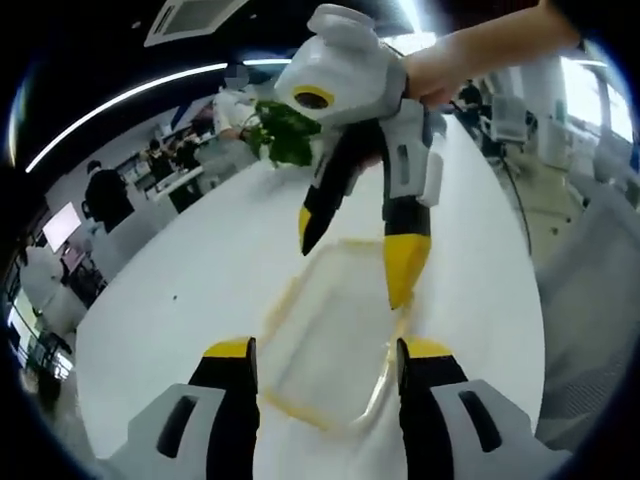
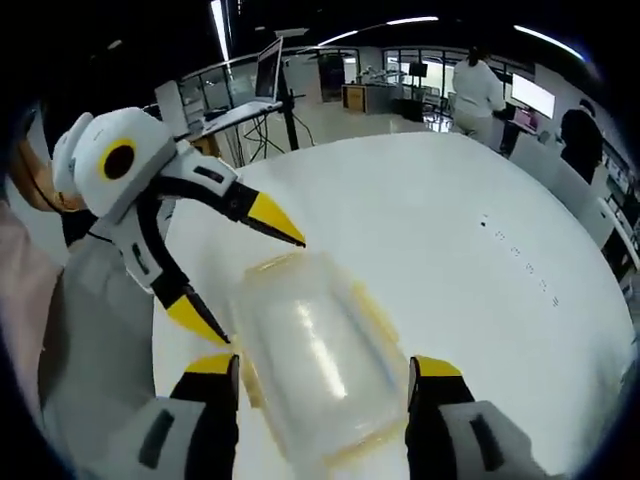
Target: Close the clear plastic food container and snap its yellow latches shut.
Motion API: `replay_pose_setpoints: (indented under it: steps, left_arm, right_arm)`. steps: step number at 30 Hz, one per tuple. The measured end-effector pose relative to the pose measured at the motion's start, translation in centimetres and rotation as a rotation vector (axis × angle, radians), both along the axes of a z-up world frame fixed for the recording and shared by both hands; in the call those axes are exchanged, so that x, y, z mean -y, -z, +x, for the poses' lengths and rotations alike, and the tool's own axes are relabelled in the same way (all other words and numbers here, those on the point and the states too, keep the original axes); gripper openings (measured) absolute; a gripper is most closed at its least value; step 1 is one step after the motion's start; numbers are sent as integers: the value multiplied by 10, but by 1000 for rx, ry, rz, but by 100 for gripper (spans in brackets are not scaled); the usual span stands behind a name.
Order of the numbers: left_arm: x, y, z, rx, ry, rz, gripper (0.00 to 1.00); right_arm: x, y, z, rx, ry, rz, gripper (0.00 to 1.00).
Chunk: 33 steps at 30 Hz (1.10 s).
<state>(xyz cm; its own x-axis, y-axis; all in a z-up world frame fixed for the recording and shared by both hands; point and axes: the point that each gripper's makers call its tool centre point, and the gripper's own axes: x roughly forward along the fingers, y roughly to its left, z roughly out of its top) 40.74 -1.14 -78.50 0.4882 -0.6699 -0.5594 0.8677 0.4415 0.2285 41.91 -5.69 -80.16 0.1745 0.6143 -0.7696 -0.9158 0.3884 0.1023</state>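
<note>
Jaws of both grippers spread open around clear container, round white table, busy office behind.

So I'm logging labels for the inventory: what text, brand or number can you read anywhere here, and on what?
None can be read.
Container, its yellow latches, white table: no print shows.
Left gripper, right gripper: no markings show.
Background screens: too blurred.

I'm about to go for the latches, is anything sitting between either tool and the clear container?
Nothing visible. The clear container lies on the white table, lid on, between the open jaws of the right tool. The left tool, also open, hovers at its far side with only bare tabletop around it.
</note>
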Motion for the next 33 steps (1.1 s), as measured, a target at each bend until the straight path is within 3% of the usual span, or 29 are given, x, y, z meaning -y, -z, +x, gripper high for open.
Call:
replay_pose_setpoints:
  steps: [9, 13, 17, 23, 33]
  left_arm:
    - [-14, 1, 4, -35, -54, -34, 55]
    - [-15, 2, 5, -35, -70, -39, 60]
    - [-13, 7, 4, -73, -82, -65, 65]
    - [-16, 18, 3, -103, -100, -37, 65]
    - [-15, 28, 5, -134, -96, -19, 65]
  right_arm:
    - [9, 6, -8, 6, -28, -31, 67]
    - [10, 8, -11, 26, -60, -47, 67]
    - [11, 10, -11, 53, -84, -58, 66]
    - [13, 11, -8, 92, -94, -66, 64]
    - [12, 12, -7, 104, -87, -40, 63]
